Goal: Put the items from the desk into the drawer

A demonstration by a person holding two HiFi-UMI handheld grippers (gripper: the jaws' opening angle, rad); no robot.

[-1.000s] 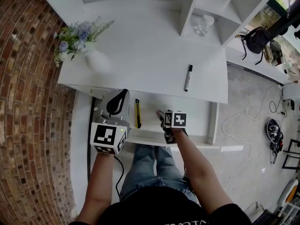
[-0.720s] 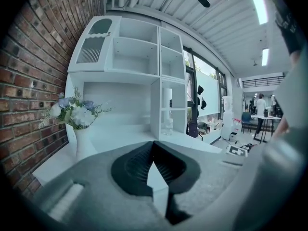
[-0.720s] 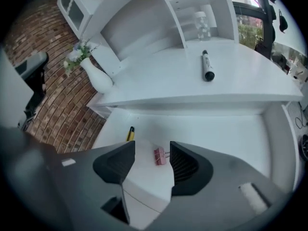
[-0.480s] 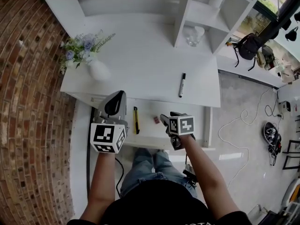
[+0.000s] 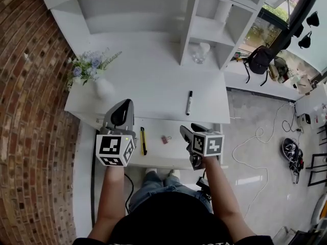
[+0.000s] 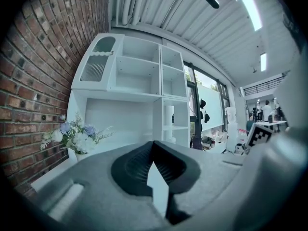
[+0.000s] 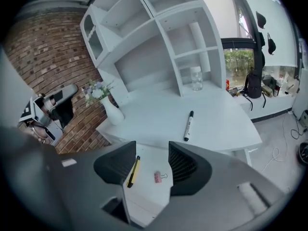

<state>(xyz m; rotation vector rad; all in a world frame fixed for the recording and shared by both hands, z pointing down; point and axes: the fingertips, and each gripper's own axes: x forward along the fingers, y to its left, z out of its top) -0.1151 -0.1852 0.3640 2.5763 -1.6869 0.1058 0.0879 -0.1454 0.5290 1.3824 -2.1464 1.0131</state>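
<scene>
A black marker point(image 5: 189, 102) point(image 7: 188, 125) lies on the white desk point(image 5: 153, 86). Below the desk's front edge the drawer point(image 5: 173, 149) point(image 7: 150, 163) stands pulled out. In it lie a yellow utility knife point(image 5: 142, 140) point(image 7: 133, 171) and a pink binder clip point(image 5: 165, 139) point(image 7: 159, 177). My right gripper point(image 5: 190, 128) point(image 7: 151, 146) hangs above the drawer's right part, tilted down, open with nothing between its pads. My left gripper point(image 5: 125, 105) point(image 6: 153, 143) is held level over the drawer's left end, shut and empty.
A white vase of flowers point(image 5: 97, 73) point(image 6: 77, 138) point(image 7: 108, 105) stands at the desk's left. A glass jar point(image 5: 199, 52) point(image 7: 196, 77) sits in the shelf unit point(image 5: 204, 19) at the back. A brick wall point(image 5: 30, 111) runs along the left. The person's legs are below the drawer.
My right gripper has risen out of the drawer, and the pink binder clip now lies uncovered on the drawer floor. The left gripper has also lifted a little.
</scene>
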